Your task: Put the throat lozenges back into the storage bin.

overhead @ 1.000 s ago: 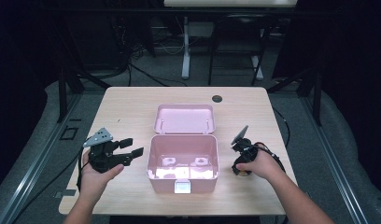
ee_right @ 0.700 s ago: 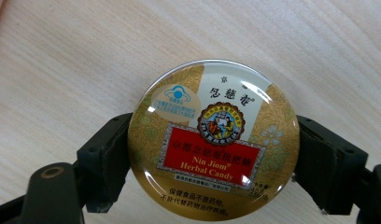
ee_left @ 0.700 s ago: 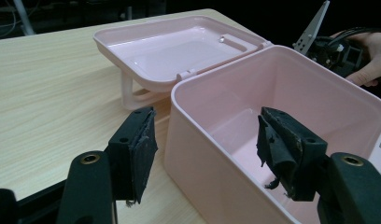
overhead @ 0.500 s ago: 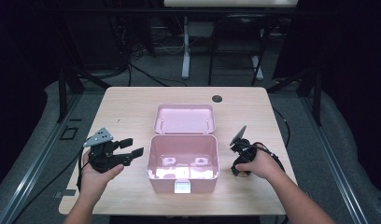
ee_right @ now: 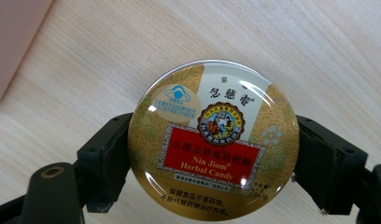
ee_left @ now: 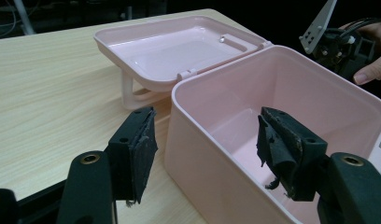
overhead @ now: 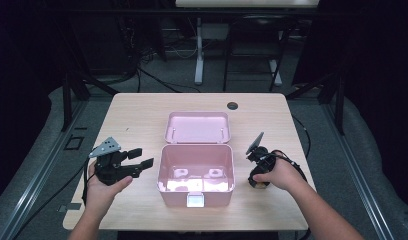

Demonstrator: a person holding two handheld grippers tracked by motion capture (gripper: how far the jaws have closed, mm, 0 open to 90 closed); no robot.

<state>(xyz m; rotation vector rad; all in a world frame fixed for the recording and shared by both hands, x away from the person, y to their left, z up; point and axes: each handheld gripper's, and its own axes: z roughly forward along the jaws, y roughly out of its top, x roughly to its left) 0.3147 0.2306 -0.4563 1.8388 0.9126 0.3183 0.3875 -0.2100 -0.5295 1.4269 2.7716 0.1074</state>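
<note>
An open pink plastic box (overhead: 195,175) sits mid-table, its lid (overhead: 197,127) folded back flat behind it; the inside (ee_left: 291,121) looks empty. My left gripper (overhead: 142,158) hovers just left of the box, open, nothing between its pads (ee_left: 137,140); its right jaw overlaps the box rim. To the right of the box, my right gripper (overhead: 257,181) points down at the table. It is shut on a round gold herbal candy tin (ee_right: 213,140), one jaw on each side. The tin lies face up, low over the wood.
The light wooden table (overhead: 137,120) has a dark round grommet (overhead: 232,105) near its far edge. Bare wood surrounds the box on both sides. Dark floor with cables and metal stands lies beyond the table. The right gripper (ee_left: 340,44) appears past the box.
</note>
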